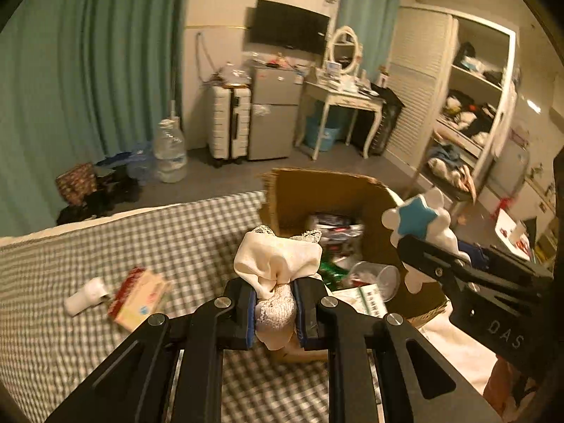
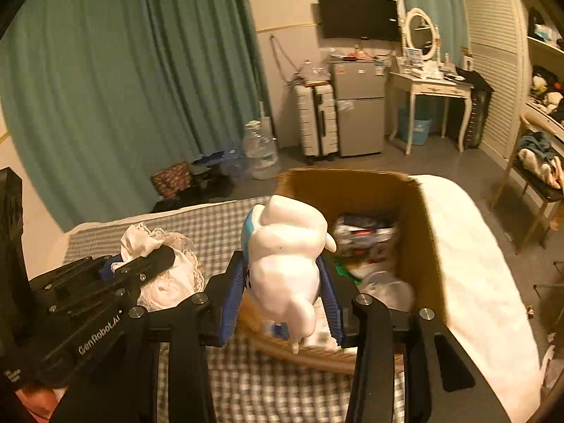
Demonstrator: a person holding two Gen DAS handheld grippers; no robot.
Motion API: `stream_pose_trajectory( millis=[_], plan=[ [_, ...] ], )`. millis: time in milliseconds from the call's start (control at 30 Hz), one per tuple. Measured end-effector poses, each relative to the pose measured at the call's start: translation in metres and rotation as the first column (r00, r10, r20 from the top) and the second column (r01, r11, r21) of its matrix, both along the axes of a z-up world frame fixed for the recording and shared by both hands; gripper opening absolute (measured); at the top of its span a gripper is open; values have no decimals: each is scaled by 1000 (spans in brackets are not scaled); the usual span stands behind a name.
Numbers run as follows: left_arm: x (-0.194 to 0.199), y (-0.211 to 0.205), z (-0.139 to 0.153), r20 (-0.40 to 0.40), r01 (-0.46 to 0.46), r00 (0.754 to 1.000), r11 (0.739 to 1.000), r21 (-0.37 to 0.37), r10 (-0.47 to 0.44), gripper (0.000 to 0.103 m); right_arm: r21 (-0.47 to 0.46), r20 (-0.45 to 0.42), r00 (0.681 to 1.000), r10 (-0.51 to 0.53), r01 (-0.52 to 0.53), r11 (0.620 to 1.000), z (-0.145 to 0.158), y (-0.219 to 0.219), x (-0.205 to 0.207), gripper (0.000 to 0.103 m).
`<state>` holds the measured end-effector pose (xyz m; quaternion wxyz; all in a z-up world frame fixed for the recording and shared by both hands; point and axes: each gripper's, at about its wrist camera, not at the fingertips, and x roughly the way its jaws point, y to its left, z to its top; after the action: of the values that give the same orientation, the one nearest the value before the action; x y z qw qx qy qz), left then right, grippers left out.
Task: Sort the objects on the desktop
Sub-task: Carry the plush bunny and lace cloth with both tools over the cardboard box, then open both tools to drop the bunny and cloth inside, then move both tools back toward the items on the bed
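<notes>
On the checked bed cover (image 1: 183, 243), at the far left, a small white bottle (image 1: 85, 295) lies on its side, touching a flat red and cream packet (image 1: 137, 298) just to its right. Further right, the left tool (image 1: 273, 312) is closed on a bunched cream cloth with lace trim (image 1: 278, 264), its blue pads (image 1: 249, 312) pressing the lower lace part from both sides while the rest of the cloth spills up above the fingers. The cloth is held off the bed, just at the near left edge of an open cardboard box (image 1: 328, 190). The box stands on the bed and is partly filled with packets, papers and a clear plastic cup (image 1: 382, 276). To the right of the cloth, the right tool (image 2: 283, 282) grips a white toy figure with a blue star (image 1: 417, 216) on it; in the right wrist view the toy figure (image 2: 287, 261) sits squeezed between the blue pads (image 2: 234, 290), held over the near left part of the box (image 2: 426, 246). A white cloth (image 2: 472, 264) drapes down the box's right side.
</notes>
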<state>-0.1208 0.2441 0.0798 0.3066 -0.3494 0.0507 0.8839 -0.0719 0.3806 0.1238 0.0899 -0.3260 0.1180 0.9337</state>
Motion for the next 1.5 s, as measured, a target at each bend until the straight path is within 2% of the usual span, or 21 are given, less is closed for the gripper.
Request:
stream_pose_trajectory(
  millis=[233, 333, 433, 500, 533, 567, 633, 700, 767, 867, 1000, 1067, 1167, 1267, 1400, 1500],
  plan=[
    [-16, 58, -29, 38, 60, 998, 998, -22, -59, 17, -19, 52, 997, -51, 52, 998, -22, 43, -29, 40],
    [-25, 77, -44, 73, 82, 994, 996, -18, -81, 17, -12, 89, 994, -66, 67, 998, -37, 53, -45, 40],
    [-32, 87, -58, 82, 91, 993, 995, -45, -87, 17, -9, 111, 991, -80, 81, 997, -48, 60, -52, 41],
    [-33, 90, -64, 85, 99, 992, 994, -51, -94, 22, -23, 121, 988, -95, 99, 995, -55, 66, -56, 42],
    [-33, 90, -67, 87, 96, 992, 994, -55, -91, 37, -20, 128, 986, -107, 111, 994, -56, 67, -57, 51],
    [-33, 90, -68, 93, 93, 992, 994, -65, -87, 59, -13, 130, 984, -119, 121, 993, -58, 70, -57, 63],
    [-30, 88, -66, 86, 89, 993, 992, -86, -82, 82, -3, 109, 983, -147, 148, 989, -55, 71, -55, 67],
    [-26, 79, -57, 46, 77, 996, 994, -79, -73, 83, -23, 97, 985, -144, 147, 989, -51, 70, -53, 67],
    [-24, 70, -49, 39, 72, 997, 995, -75, -69, 92, -37, 87, 984, -152, 156, 987, -45, 68, -49, 67],
    [-22, 50, -32, 41, 55, 998, 997, -55, -53, 94, -45, 71, 986, -153, 157, 987, -35, 58, -43, 67],
    [-21, 7, -10, 5, -17, 1000, 999, -49, 17, 97, -50, 43, 990, -135, 137, 989, -17, 38, -31, 68],
    [-21, -23, 0, -31, -69, 997, 996, -57, 68, 102, -46, 31, 992, -125, 126, 991, -10, 26, -27, 73],
    [-24, -70, 5, -78, -161, 985, 984, -75, 155, 103, -40, 12, 995, -101, 101, 994, -3, 3, -19, 77],
    [-34, -119, -5, -84, -262, 964, 959, -107, 253, 103, -31, -13, 997, -77, 77, 997, -3, -24, -16, 85],
    [-47, -188, -42, -67, -417, 909, 893, -166, 412, 103, -43, -38, 999, -20, 19, 999, -14, -66, -24, 87],
    [-47, -219, -74, -62, -481, 876, 855, -194, 478, 103, -58, -20, 999, 36, -37, 998, -35, -102, -41, 87]
  ],
)
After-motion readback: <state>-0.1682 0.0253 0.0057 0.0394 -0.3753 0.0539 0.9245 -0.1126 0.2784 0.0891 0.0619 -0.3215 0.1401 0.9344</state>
